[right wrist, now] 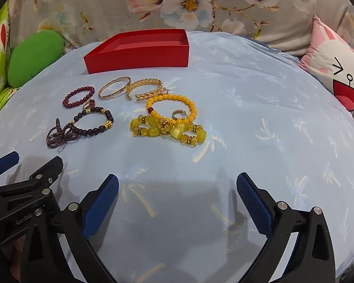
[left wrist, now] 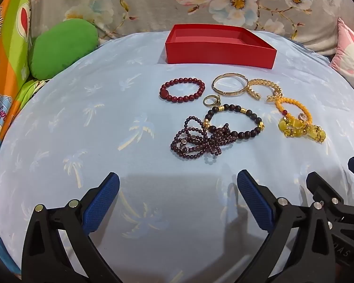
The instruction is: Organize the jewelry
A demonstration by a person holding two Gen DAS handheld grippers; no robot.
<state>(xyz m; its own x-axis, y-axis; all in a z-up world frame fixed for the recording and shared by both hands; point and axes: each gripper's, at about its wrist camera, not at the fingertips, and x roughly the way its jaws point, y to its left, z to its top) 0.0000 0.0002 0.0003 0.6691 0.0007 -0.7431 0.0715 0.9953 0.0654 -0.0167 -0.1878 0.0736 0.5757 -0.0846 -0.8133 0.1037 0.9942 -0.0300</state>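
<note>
Both my grippers hang spread and empty over the blue palm-print cloth (left wrist: 82, 118), short of the jewelry.

My right wrist view reads "GenRob" on the left gripper (right wrist: 28, 165); my left view shows "Paul fran" on the orange cushion (left wrist: 4, 30), cut off elsewhere. The left gripper (left wrist: 178, 184) and right gripper (right wrist: 177, 184) grasp nothing. Bracelets, with the yellow bead bracelet (right wrist: 172, 108) and the dark red bracelet (left wrist: 182, 90) among them, lie before the open red box (left wrist: 220, 53).
</note>
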